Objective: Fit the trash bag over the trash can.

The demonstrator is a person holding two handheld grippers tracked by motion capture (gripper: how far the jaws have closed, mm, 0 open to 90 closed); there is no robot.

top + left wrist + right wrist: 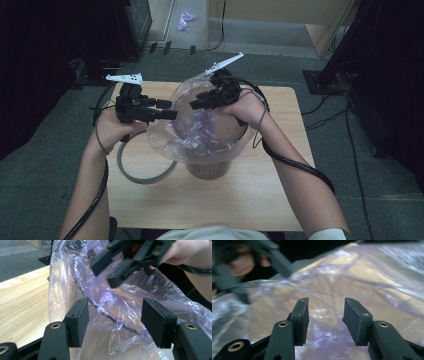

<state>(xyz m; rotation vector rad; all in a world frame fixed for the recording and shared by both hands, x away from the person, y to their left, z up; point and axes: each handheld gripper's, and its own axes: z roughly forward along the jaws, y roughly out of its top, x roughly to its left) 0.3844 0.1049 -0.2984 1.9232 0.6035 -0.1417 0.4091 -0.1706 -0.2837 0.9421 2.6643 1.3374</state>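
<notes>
A clear, purplish plastic bag [200,130] billows out of a small brown bin [210,170] at the middle of the wooden table [260,200]. My left gripper [167,109] is at the bag's left edge. Its jaws stand wide apart in the left gripper view, with loose bag film [120,305] running between the pads and not pinched by my left gripper [115,312]. My right gripper [197,103] hovers over the bag's mouth from the far right. In its own view my right gripper [325,306] is open, with crinkled bag film [362,277] just beyond the fingertips. The right gripper [110,267] also shows above the bag in the left gripper view.
A grey ring [145,172] lies flat on the table, left of the bin and under my left forearm. Cables trail from both grippers along the arms. Dark cabinets stand on both sides of the grey floor. A purple scrap [186,19] lies far behind the table.
</notes>
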